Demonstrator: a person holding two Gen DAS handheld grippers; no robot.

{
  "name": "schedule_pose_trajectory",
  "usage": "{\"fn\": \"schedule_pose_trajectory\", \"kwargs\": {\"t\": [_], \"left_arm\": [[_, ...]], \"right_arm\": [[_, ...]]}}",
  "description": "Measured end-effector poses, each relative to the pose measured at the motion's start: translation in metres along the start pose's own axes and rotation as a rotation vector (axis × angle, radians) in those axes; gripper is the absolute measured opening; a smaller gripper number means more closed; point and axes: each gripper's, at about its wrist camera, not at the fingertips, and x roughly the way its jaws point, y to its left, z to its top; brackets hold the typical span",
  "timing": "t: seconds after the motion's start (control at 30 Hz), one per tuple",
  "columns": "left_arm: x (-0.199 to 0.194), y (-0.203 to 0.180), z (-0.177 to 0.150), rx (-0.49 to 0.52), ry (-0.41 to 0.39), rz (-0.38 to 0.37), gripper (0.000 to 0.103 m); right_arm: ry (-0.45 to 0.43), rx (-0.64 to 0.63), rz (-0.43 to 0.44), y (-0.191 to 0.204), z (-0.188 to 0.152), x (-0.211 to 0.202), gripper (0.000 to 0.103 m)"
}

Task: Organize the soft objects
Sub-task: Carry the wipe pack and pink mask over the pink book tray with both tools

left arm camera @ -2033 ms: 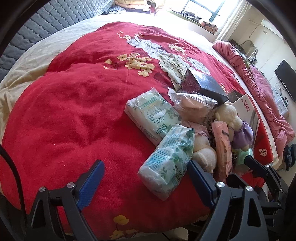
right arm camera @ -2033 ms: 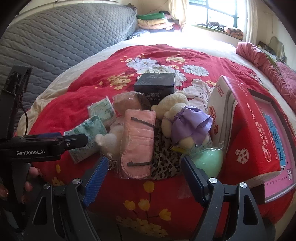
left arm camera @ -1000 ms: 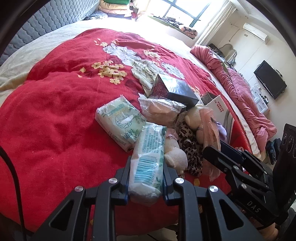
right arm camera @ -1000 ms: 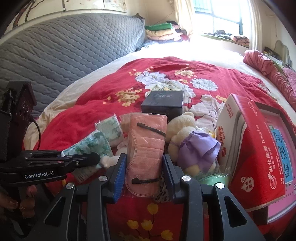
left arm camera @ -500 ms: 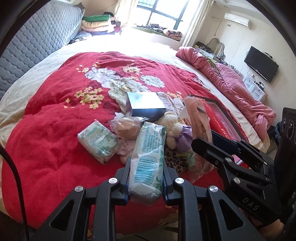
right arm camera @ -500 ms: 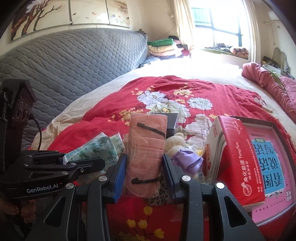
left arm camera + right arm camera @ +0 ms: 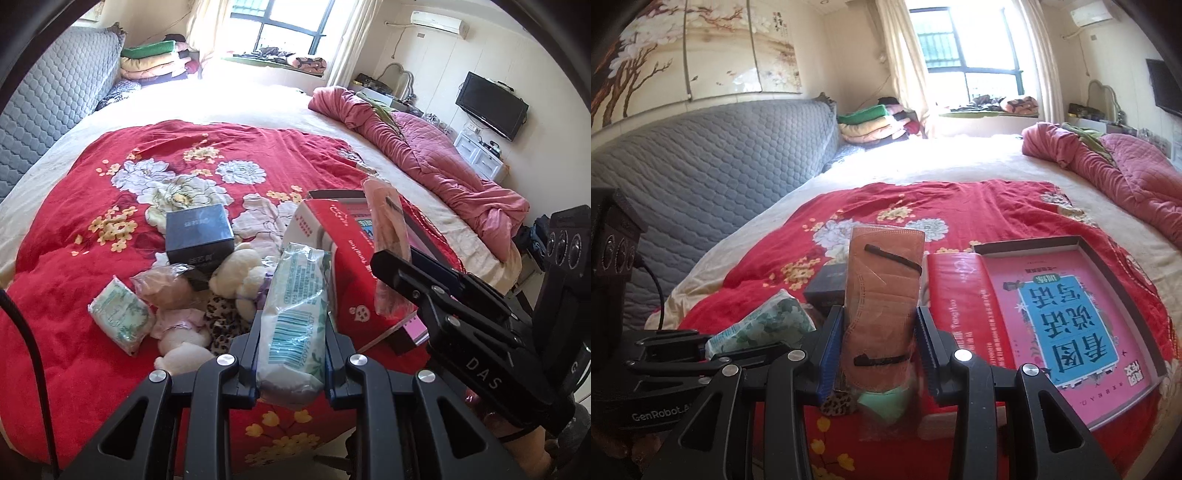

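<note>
My left gripper (image 7: 291,354) is shut on a white-and-green tissue pack (image 7: 295,321), held up above the red bedspread; the same pack (image 7: 761,328) shows at the left in the right wrist view. My right gripper (image 7: 879,347) is shut on a pink bagged mask pack (image 7: 882,306), lifted above the bed; that mask pack (image 7: 388,240) also shows from the side in the left wrist view. On the spread lie a second tissue pack (image 7: 120,319), a cream plush bear (image 7: 240,273), a pink plush toy (image 7: 181,332) and a bagged soft item (image 7: 162,284).
A red box (image 7: 964,310) leans on an open tray holding a pink book (image 7: 1067,314). A black box (image 7: 199,232) sits behind the toys. A leopard-print cloth (image 7: 218,325) lies under them. A pink quilt (image 7: 424,155) is heaped at the right; the grey headboard (image 7: 701,177) is left.
Both grippers shut on their packs, then rose and drew back from the pile, lifting the tissue pack and the mask pack off the bed. More of the room now shows.
</note>
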Motion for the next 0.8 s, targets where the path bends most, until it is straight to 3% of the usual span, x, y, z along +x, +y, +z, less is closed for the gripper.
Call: {"fn": "schedule_pose_trajectory", "kwargs": {"t": [0.23,0.6,0.8], "left_arm": [[0.007,-0.039,0.016,0.057,0.003,-0.036,0.025],[0.034,-0.099,0.032,0.148,0.052,-0.071,0.025],[0.055,-0.128,0.043,0.217,0.070,-0.034,0.025]], "right_arm": [[-0.061,0.100,-0.105,-0.047,0.008,-0.020,0.040],[-0.067,0.228,-0.220,-0.116,0.003,-0.035,0.040],[-0.052,0.256,-0.283,-0.143,-0.002,-0.035,0.040]]}}
